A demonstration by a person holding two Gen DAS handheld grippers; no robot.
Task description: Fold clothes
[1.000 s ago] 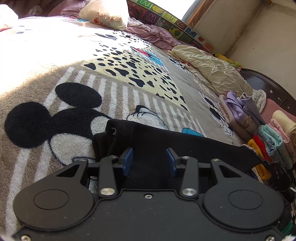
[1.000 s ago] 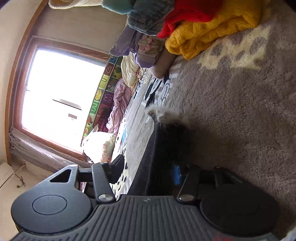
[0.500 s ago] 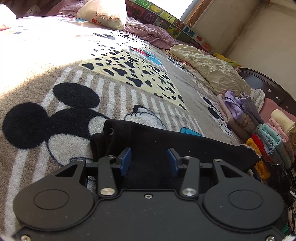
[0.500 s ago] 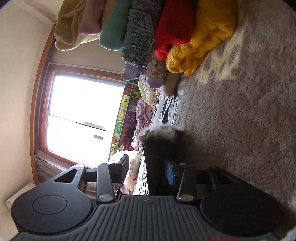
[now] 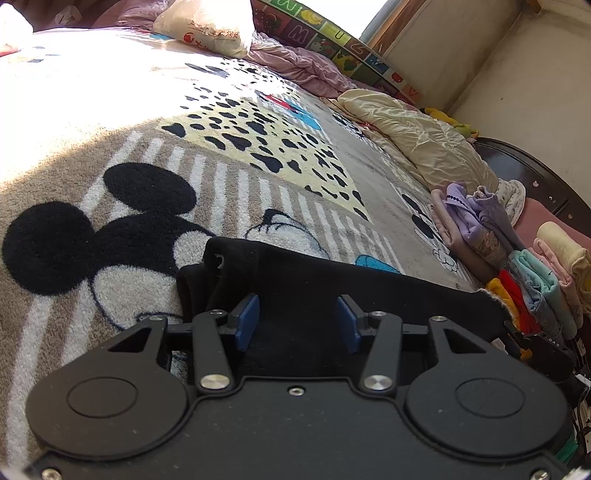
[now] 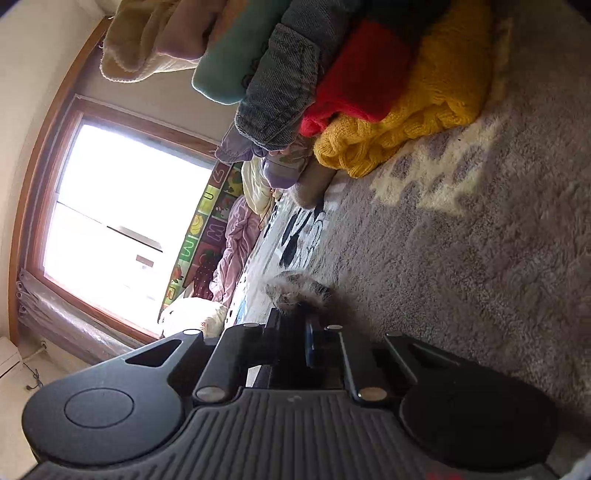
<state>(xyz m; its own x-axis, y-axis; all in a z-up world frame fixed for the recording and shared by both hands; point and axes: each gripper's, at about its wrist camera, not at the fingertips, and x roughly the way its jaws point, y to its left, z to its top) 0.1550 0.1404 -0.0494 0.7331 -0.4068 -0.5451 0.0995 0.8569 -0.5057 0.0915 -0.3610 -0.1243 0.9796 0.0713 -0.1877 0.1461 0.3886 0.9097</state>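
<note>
A black garment (image 5: 332, 273) with a fuzzy pale lining lies spread on the cartoon-mouse blanket (image 5: 110, 177). My left gripper (image 5: 297, 306) hovers over its near part. The blue pads (image 5: 246, 319) stand apart and are opening, with black cloth lying below and between them but not pinched. In the right wrist view my right gripper (image 6: 301, 323) is rolled on its side. Its jaws are closing together on the garment's fuzzy edge (image 6: 291, 293), which sticks out just past the tips.
A row of folded clothes (image 5: 524, 273) in yellow, red, denim, teal and pink sits at the right; it also shows close above the right gripper (image 6: 369, 92). A cream quilt (image 5: 417, 140), a pillow (image 5: 210, 22) and a window (image 6: 122, 221) lie beyond.
The right gripper's jaws have come together on the black garment's edge, and the hand has rolled a little. The left pads have spread slightly wider; the left hand has stayed put.
</note>
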